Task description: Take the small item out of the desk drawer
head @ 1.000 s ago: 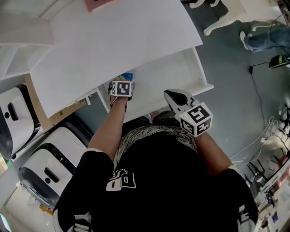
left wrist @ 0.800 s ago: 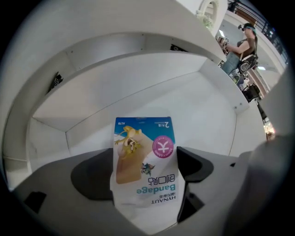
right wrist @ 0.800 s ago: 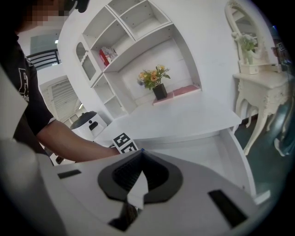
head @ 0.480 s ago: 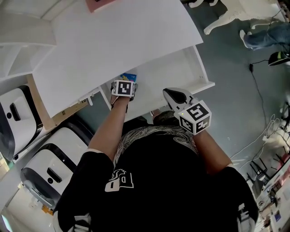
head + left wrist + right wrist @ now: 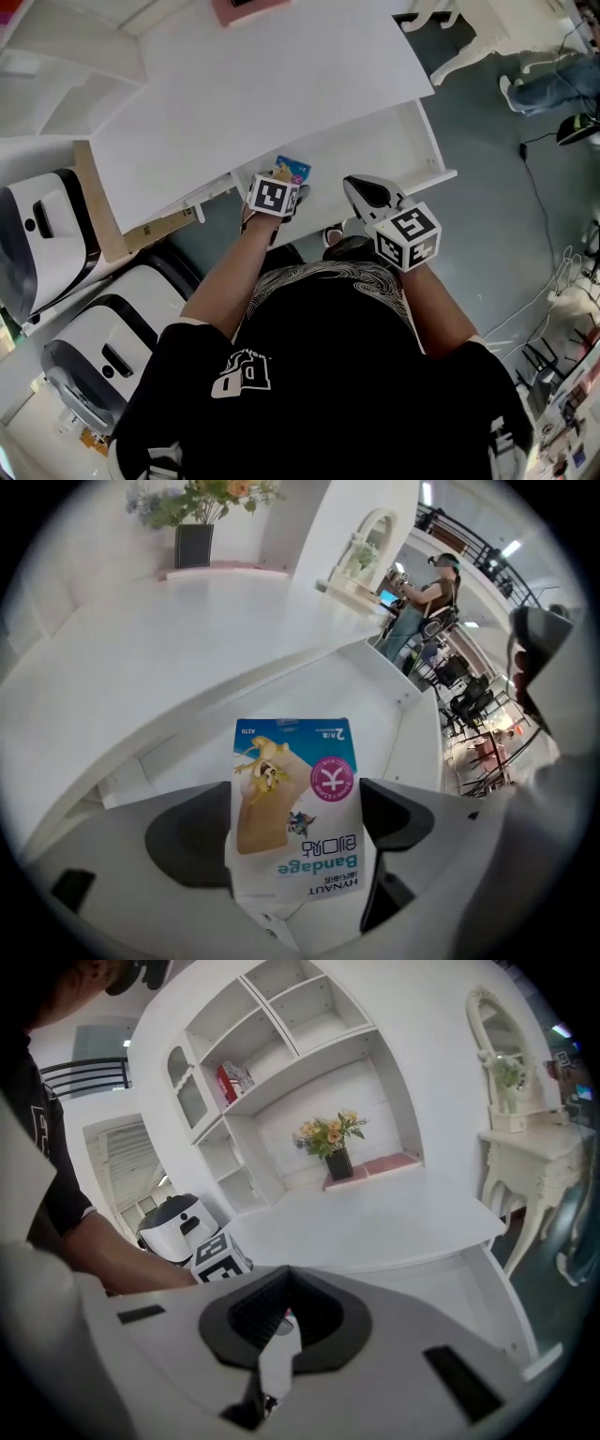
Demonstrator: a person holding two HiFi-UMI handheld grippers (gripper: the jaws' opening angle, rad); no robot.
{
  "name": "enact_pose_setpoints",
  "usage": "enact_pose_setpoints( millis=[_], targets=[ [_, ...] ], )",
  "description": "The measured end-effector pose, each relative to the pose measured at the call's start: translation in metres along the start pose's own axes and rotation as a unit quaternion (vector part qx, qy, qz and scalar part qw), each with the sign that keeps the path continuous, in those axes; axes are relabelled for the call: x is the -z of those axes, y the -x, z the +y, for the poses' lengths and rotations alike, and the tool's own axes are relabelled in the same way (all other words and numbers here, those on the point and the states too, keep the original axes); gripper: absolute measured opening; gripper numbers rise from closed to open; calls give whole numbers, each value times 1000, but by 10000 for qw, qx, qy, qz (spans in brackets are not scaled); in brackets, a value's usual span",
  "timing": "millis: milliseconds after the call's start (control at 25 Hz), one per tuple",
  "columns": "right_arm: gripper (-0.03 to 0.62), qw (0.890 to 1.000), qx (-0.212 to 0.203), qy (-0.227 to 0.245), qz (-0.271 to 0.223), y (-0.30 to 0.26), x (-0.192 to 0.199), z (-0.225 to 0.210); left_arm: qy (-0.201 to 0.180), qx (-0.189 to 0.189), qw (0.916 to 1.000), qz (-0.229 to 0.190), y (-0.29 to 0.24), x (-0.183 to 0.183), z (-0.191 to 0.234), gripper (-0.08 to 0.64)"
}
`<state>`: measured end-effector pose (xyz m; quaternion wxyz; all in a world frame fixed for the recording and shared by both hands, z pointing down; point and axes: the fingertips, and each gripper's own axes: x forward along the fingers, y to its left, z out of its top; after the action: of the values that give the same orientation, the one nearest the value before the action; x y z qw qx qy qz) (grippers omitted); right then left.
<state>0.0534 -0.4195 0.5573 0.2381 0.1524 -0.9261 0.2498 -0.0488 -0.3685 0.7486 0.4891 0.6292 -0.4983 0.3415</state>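
My left gripper (image 5: 295, 822) is shut on a small bandage box (image 5: 295, 799), white and blue with a cartoon print. In the head view the bandage box (image 5: 292, 170) pokes out beyond the left gripper (image 5: 278, 192), just above the open white drawer (image 5: 394, 155) under the desk top (image 5: 262, 84). The right gripper (image 5: 367, 195) hangs at the drawer's front edge, to the right of the left one. In its own view the right gripper (image 5: 284, 1318) has its jaws together with nothing between them.
White desk with shelves (image 5: 272, 1044), a flower pot (image 5: 337, 1162) and a pink tray (image 5: 248, 9) at the back. Two white and black appliances (image 5: 56, 281) stand on the floor at left. A white dresser (image 5: 520, 1147) stands to the right. A person (image 5: 427, 588) stands far off.
The left gripper has drawn back and up out of the drawer with the bandage box, which shows more now. The right gripper has barely moved.
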Motion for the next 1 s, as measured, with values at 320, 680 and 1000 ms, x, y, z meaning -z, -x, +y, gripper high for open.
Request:
enact_pose_setpoints(
  millis=[320,680,1000],
  targets=[
    [9,9993,171,136,-310,-3,-14,46,-317,256,9970,-659,64,-9,-1,419],
    [9,9969,399,276,-612,6,-29,93,-394,900,9794,-1761,155,-19,-14,419],
    [9,9908,594,447,-1131,16,-56,143,-671,1199,9504,-2792,245,-27,-16,419]
  ],
)
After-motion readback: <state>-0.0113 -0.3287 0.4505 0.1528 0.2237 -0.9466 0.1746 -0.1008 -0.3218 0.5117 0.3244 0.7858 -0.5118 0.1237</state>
